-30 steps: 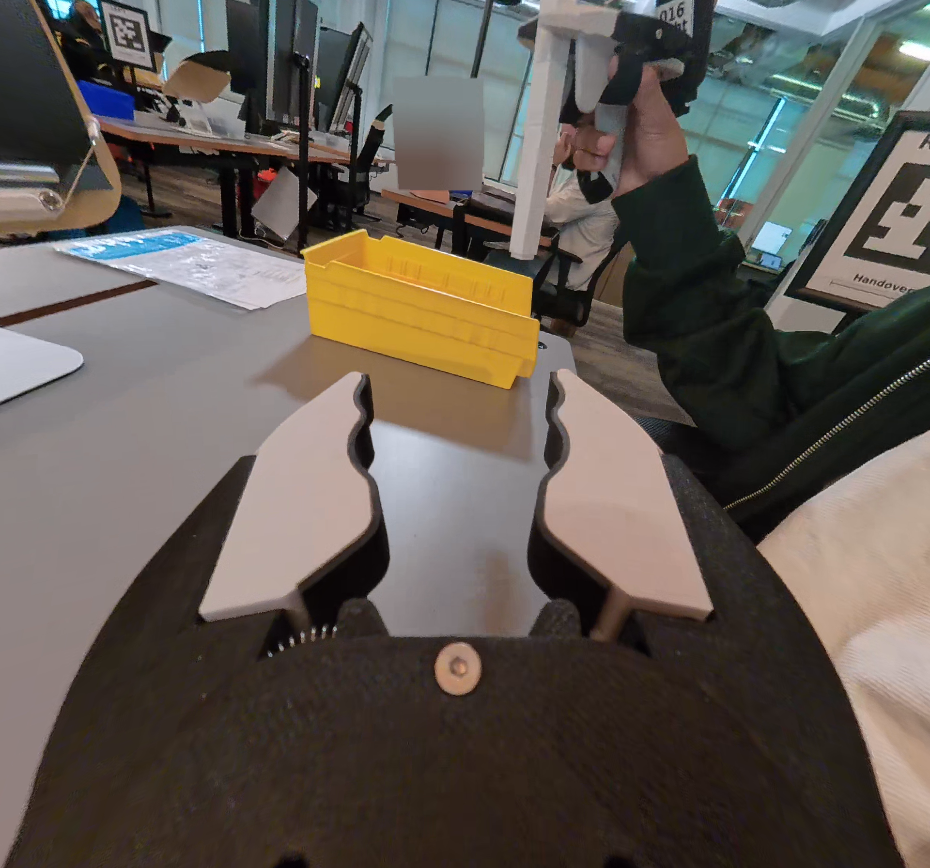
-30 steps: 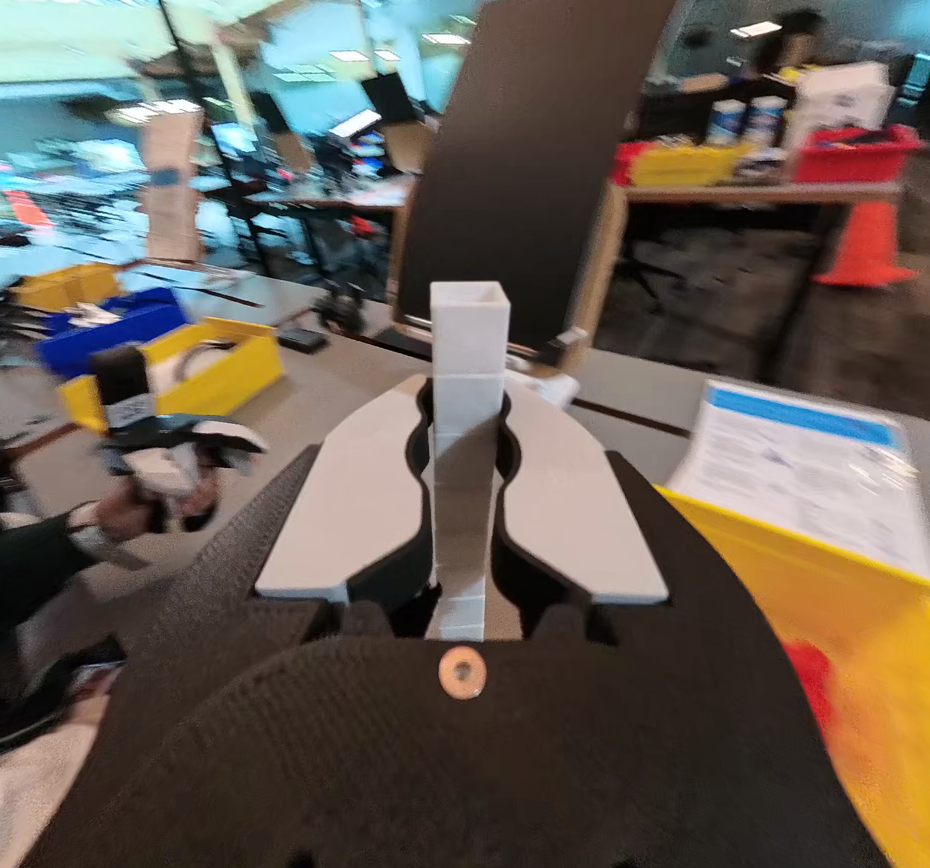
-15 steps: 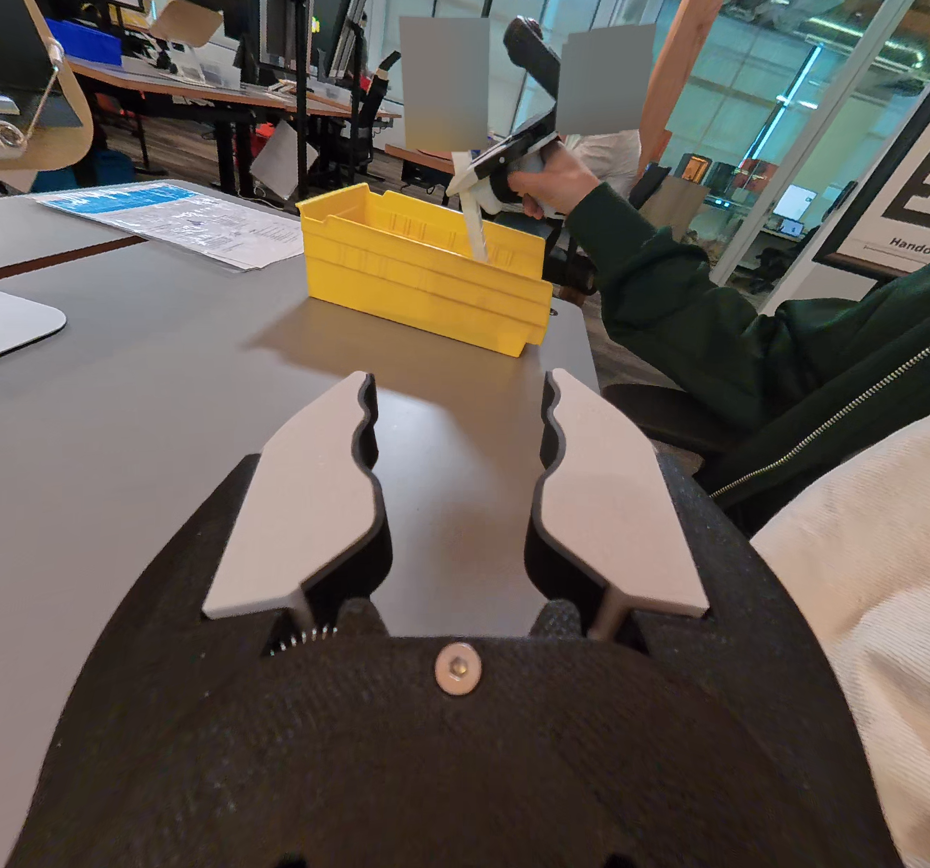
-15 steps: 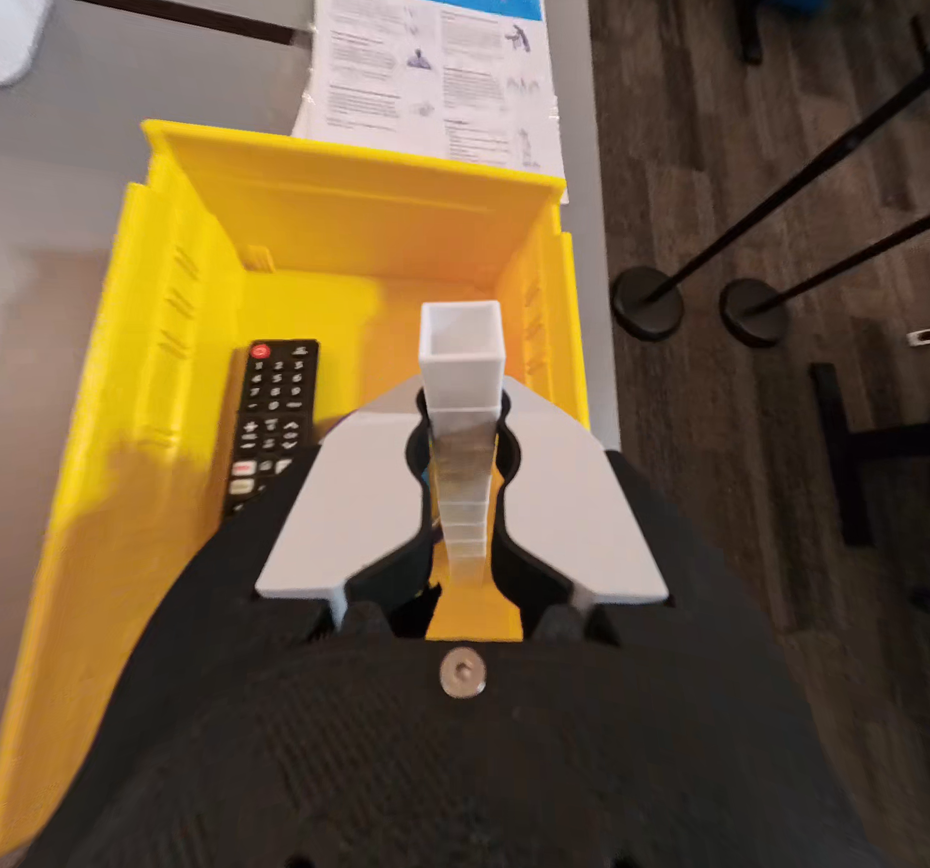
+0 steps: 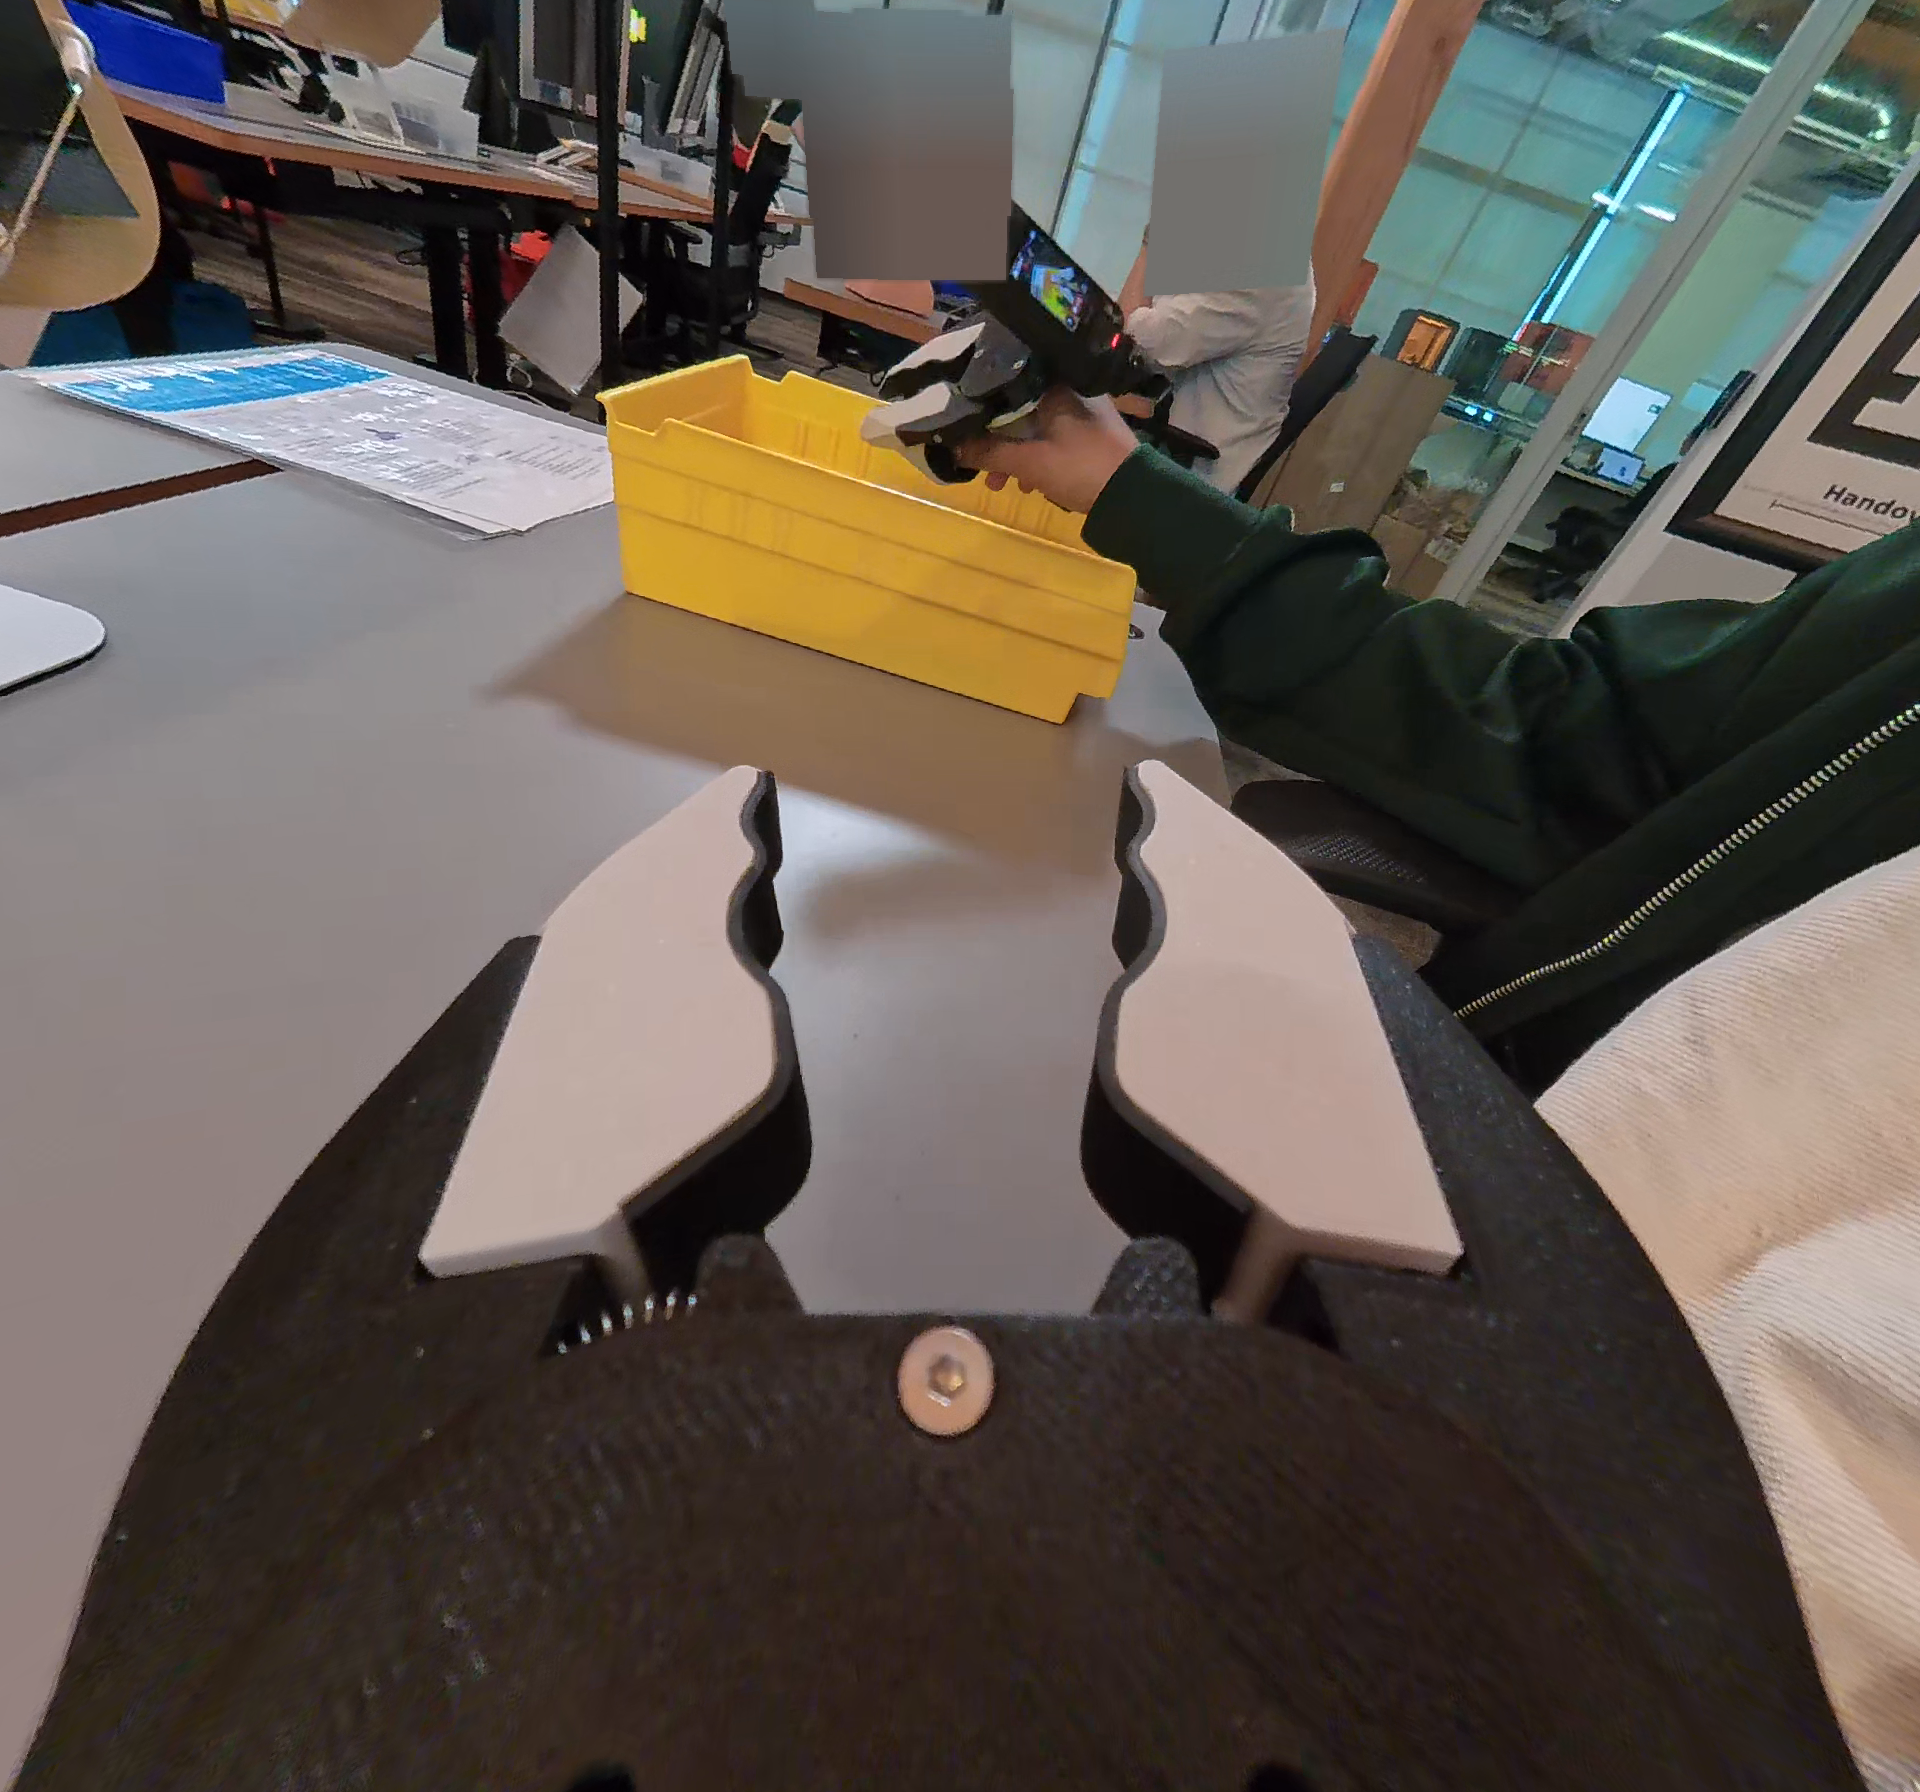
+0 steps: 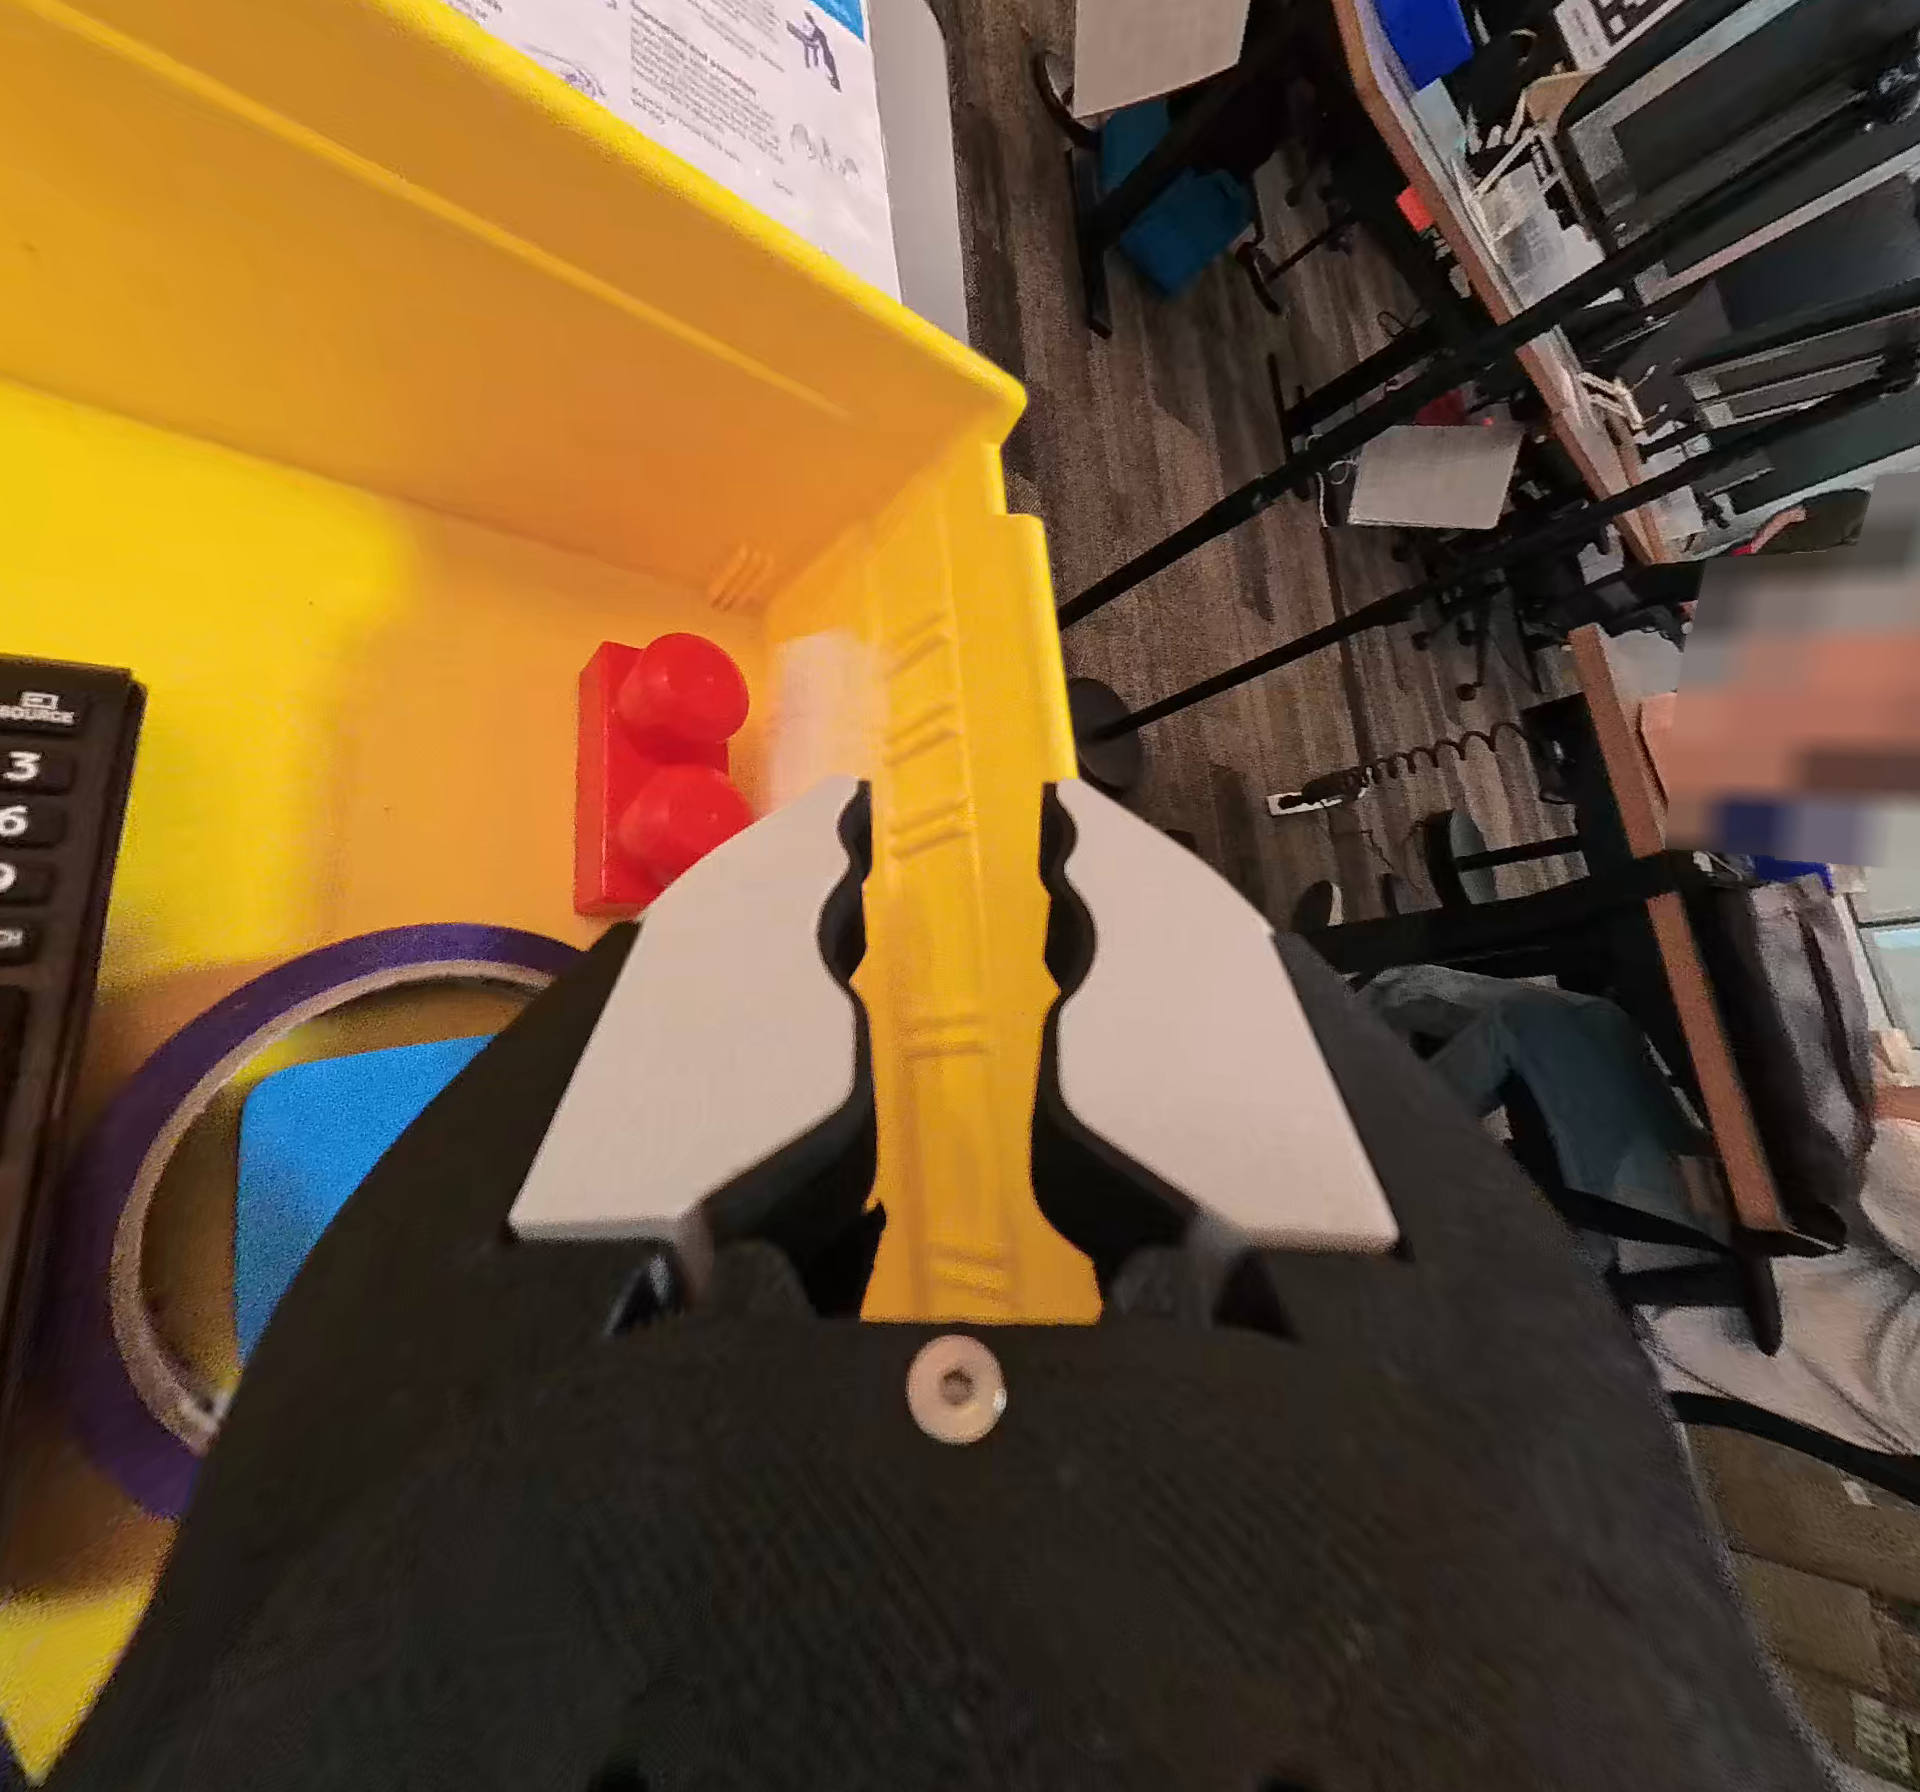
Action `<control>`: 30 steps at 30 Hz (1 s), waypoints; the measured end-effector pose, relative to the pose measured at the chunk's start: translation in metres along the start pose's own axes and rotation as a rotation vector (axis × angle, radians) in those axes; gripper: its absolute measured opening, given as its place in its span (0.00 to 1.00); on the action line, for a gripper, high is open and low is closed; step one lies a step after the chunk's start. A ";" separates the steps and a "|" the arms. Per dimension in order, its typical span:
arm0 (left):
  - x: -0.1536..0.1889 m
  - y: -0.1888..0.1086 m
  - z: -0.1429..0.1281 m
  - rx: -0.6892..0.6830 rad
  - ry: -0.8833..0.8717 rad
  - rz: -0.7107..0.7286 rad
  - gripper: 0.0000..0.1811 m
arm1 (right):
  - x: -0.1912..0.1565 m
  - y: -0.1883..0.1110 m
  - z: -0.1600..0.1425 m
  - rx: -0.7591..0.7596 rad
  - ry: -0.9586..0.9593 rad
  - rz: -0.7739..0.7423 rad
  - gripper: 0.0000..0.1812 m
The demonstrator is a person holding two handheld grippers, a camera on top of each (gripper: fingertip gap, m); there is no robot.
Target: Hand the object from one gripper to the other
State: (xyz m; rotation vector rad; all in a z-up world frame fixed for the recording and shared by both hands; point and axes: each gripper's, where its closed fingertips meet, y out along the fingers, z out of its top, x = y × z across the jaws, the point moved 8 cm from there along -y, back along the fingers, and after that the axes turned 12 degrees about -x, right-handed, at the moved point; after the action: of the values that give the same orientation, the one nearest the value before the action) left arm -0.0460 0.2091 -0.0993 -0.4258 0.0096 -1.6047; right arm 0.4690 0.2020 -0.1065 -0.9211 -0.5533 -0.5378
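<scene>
White tube (image 6: 821, 703), blurred, stands in the yellow bin's (image 6: 416, 308) corner beside a red studded block (image 6: 655, 776), purple tape roll (image 6: 114, 1119) and black remote (image 6: 52, 859); right tongs (image 6: 956, 797) gape, empty. Left view: left tongs (image 5: 945, 786) spread wide over the smooth grey bench (image 5: 260, 807).

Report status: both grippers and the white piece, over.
Left gripper open, empty, over the table. Right gripper open over the yellow bin. White piece a blur in the bin's corner beside the red block. Nothing in the way.
</scene>
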 end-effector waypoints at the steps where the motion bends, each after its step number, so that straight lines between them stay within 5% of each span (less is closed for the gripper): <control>1: 0.000 0.000 0.000 0.000 0.000 0.000 0.35 | -0.001 0.001 -0.001 0.000 0.000 0.012 0.18; 7: -0.001 0.000 0.000 0.001 -0.004 0.003 0.35 | 0.012 -0.021 0.008 0.119 0.110 0.109 0.22; 13: -0.006 0.000 -0.003 0.009 -0.026 0.014 0.34 | 0.001 -0.128 0.065 0.573 0.244 0.507 0.27; 17: -0.010 -0.002 -0.007 0.024 -0.058 0.050 0.33 | -0.069 -0.205 0.098 0.831 0.259 1.023 0.32; 20: -0.009 -0.008 -0.011 0.062 -0.100 0.067 0.33 | -0.151 -0.232 0.103 0.844 0.223 1.321 0.29; 25: -0.018 -0.021 -0.025 -0.034 -0.044 0.200 0.30 | -0.272 -0.229 0.074 0.739 0.125 1.343 0.25; 30: -0.039 -0.038 -0.041 -0.168 0.056 0.368 0.27 | -0.316 -0.246 0.054 0.647 -0.052 1.287 0.26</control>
State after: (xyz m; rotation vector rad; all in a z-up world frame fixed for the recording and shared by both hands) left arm -0.0933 0.2394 -0.1380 -0.4783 0.2534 -1.2561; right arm 0.0664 0.1863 -0.1414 -0.4996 -0.0721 0.7961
